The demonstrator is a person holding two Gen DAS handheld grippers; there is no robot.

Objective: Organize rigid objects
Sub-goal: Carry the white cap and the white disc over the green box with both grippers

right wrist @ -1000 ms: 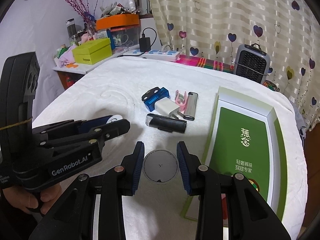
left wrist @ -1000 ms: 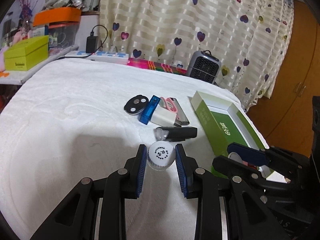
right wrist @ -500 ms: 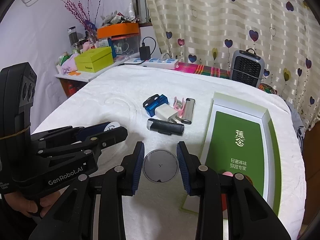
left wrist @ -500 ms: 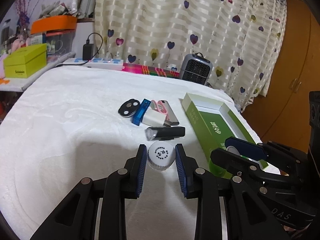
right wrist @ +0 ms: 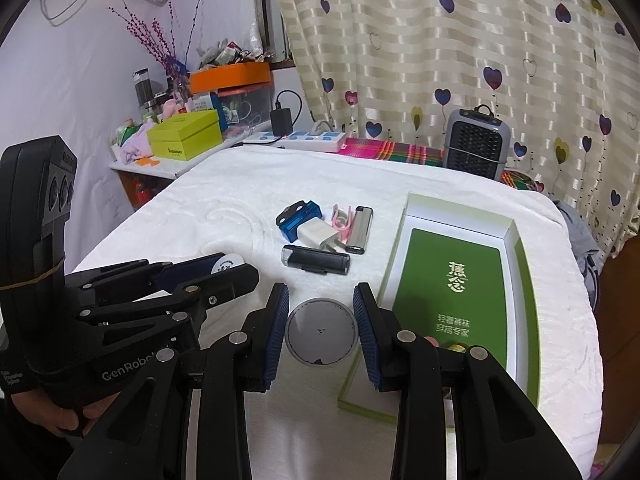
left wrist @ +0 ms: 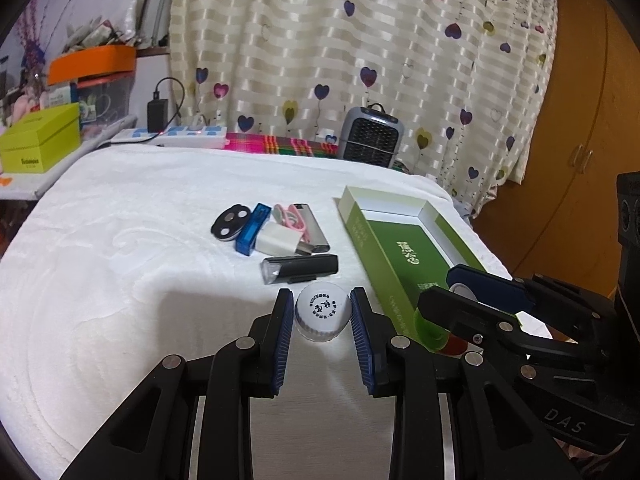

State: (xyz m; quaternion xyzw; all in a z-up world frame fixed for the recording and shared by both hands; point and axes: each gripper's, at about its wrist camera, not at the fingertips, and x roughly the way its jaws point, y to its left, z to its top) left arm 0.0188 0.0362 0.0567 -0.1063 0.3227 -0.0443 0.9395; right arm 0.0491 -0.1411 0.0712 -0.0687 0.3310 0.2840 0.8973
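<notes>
**A:** What is each gripper holding?

**B:** The left gripper (left wrist: 323,311) is closed on a white bottle cap (left wrist: 322,311) with small printed writing on top; the blue pads touch its sides. The right gripper (right wrist: 320,330) clamps a round grey disc (right wrist: 320,331), a pad pressed to each side.

**A:** Where are they relative to the table?

**B:** Both sit over a table covered with a white towel (left wrist: 120,264), near its front edge. The two grippers are side by side, the right one just beside an open green box (right wrist: 456,280).

**A:** What is in the box?

**B:** A green card with gold and white writing lines the bottom. Something small and coloured shows at the near end behind the right gripper, too hidden to identify.

**A:** What else lies on the towel?

**B:** A small cluster beyond the grippers: a black bar-shaped light (left wrist: 300,268) nearest, then a white charger plug (left wrist: 280,240), a blue stick (left wrist: 250,229), a black oval fob (left wrist: 230,222), a pink clip (left wrist: 290,216) and a silver lighter (left wrist: 314,228), touching or overlapping one another. They lie left of the box, apart from it.
</notes>
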